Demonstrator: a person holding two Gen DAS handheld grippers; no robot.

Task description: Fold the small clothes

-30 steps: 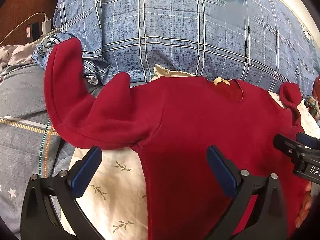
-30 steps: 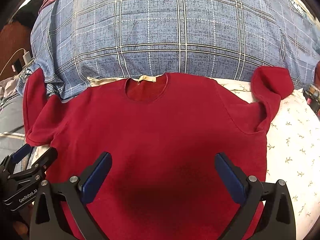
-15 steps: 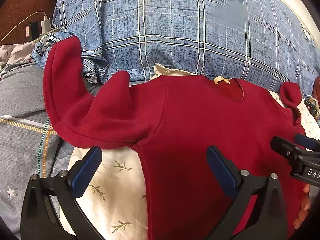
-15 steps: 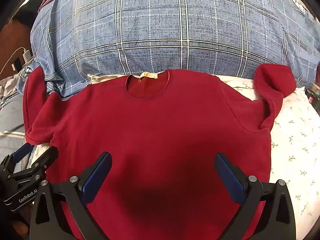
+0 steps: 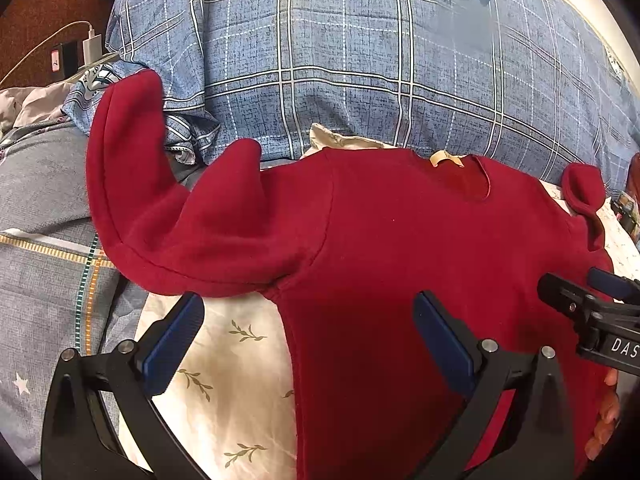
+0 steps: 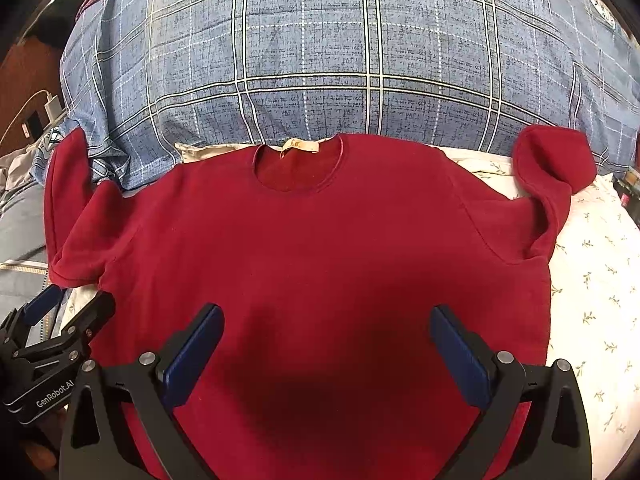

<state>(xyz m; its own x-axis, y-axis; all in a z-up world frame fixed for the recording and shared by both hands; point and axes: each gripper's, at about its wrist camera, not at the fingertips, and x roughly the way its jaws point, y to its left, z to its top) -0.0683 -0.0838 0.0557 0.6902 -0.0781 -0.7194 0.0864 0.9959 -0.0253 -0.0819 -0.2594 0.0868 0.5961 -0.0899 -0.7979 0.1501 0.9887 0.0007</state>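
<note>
A dark red long-sleeved top [image 6: 316,240] lies flat, neck away from me, on a floral cream sheet [image 6: 592,272]. Its left sleeve [image 5: 132,184] curls up against the bedding; the right sleeve [image 6: 552,164] is bunched at the far right. My left gripper [image 5: 308,336] is open and empty, hovering over the top's left side seam below the armpit. My right gripper [image 6: 326,344] is open and empty, above the middle of the top's body. Each gripper shows at the edge of the other's view: the right in the left wrist view [image 5: 592,300], the left in the right wrist view [image 6: 64,312].
A big blue plaid quilt [image 6: 360,60] is heaped just behind the top's neck. Grey patterned bedding [image 5: 44,208] lies to the left. A white charger and cable [image 5: 90,46] sit at the far left by a brown surface.
Both grippers have drifted slightly forward over the top. Both stay open; the top has not moved.
</note>
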